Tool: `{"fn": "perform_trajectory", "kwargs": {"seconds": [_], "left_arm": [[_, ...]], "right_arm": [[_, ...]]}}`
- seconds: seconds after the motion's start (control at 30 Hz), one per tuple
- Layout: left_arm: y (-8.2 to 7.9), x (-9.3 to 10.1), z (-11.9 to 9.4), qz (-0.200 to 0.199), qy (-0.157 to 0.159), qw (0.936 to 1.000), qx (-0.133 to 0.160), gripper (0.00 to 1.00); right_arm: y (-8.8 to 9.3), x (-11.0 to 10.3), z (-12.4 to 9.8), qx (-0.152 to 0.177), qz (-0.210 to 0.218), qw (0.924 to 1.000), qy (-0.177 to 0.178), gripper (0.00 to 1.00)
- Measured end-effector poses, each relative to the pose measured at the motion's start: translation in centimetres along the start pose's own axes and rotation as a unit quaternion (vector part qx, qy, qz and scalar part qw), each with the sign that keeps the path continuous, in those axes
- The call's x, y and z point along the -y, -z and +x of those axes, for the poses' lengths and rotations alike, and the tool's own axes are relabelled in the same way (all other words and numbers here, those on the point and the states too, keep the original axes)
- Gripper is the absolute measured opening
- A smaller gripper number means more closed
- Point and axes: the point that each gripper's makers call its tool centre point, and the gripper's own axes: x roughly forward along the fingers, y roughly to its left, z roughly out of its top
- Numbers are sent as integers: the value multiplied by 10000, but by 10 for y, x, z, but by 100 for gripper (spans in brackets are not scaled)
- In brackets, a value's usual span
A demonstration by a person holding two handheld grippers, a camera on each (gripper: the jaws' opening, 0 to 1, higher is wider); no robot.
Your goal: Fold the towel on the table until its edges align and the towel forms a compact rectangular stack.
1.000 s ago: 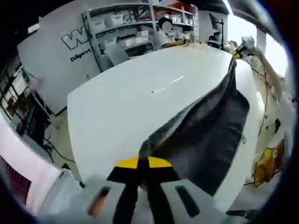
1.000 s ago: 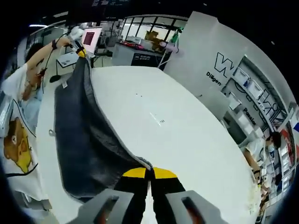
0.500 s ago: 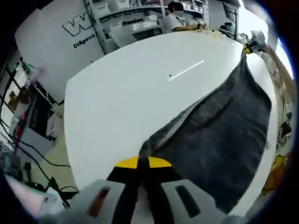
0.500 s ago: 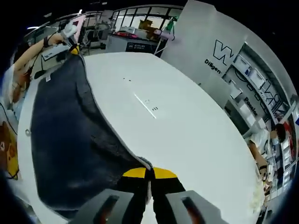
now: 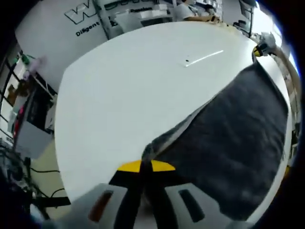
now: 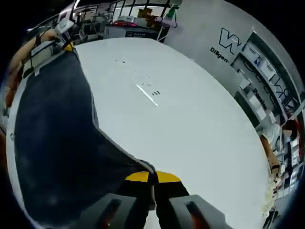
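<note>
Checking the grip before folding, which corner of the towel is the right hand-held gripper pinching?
The right hand-held gripper pinches the towel corner nearest it; the opposite corner is held by the left hand-held gripper.

My left gripper has two black jaws capped with yellow tips, set on a pale grey body with a dark slot on each side, the left slot showing orange. My right gripper matches: black jaws, yellow tips, grey body, orange-tinted slots. Far off in each view, the other gripper shows a yellow-tipped pale head
</note>
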Motion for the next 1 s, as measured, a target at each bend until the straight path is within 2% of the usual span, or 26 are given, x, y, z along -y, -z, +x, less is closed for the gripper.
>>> {"fn": "perform_trajectory", "kwargs": {"seconds": [0.2,0.43,0.57,0.67,0.77,0.9,1.0], "left_arm": [[2,-4,11,-89,39,9999,-47,6],[0,-7,8,-194,1,9998,49,12],[-3,-8,-4,-277,-61,9993,230,19],[-8,-12,-17,-266,-249,9983,446,26],[-11,-11,-31,-215,-340,9973,607,26],[-18,12,-56,-62,-88,9942,1072,32],[-13,36,-77,269,98,9920,1232,33]], "right_arm": [[4,-2,8,-49,39,10000,-44,2],[4,-1,8,18,170,9998,-34,4],[-1,1,-1,252,216,9994,89,15],[-7,2,-13,446,239,9986,158,19],[-11,4,-28,628,264,9973,278,19],[-18,-9,-58,1051,283,9939,187,21],[-15,-25,-80,1217,219,9923,123,22]]}}
